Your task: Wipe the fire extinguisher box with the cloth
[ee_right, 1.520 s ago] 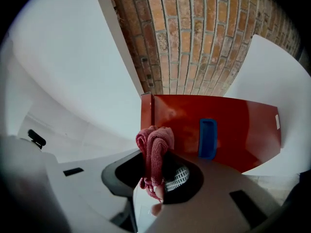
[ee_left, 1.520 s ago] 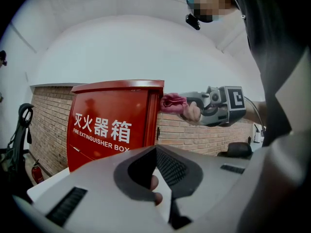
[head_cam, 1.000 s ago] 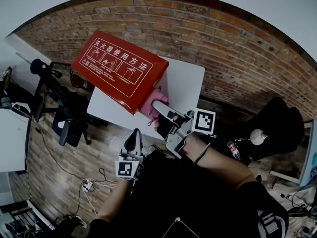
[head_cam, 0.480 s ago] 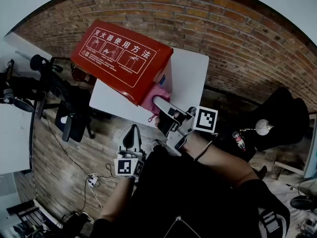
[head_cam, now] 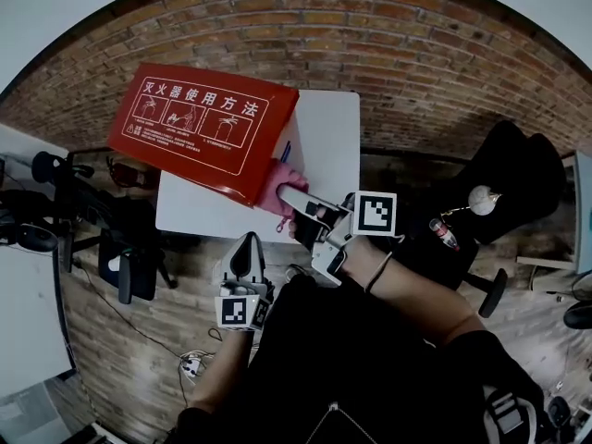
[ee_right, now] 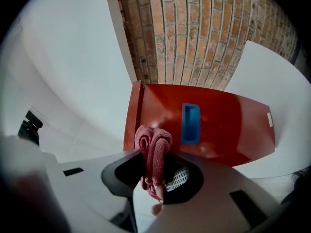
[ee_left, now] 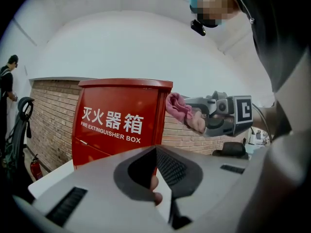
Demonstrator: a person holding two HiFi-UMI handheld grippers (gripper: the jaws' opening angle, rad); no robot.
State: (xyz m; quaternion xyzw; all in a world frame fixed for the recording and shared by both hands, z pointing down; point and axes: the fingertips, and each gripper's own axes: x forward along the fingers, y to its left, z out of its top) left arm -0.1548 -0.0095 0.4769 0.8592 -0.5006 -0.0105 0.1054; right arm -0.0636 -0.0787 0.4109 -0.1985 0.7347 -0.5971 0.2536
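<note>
The red fire extinguisher box (head_cam: 203,128) stands on a white table (head_cam: 328,146); its white lettering also shows in the left gripper view (ee_left: 119,120). My right gripper (head_cam: 285,194) is shut on a bunched pink cloth (head_cam: 276,185), which presses against the box's near side by the corner. In the right gripper view the cloth (ee_right: 154,152) sticks up between the jaws (ee_right: 155,166) just short of the box side (ee_right: 218,130) with its blue handle recess (ee_right: 190,123). My left gripper (head_cam: 246,248) hangs shut and empty below the table edge (ee_left: 156,178).
A brick wall (head_cam: 370,54) runs behind the table. Black office chairs (head_cam: 120,239) stand at the left and another black seat (head_cam: 518,188) at the right. Cables (head_cam: 190,366) lie on the wood floor. A person (ee_left: 7,81) stands far left.
The head view has swung, so box and table sit further left and higher. The right gripper and cloth stay against the box's near side. The left gripper has barely moved.
</note>
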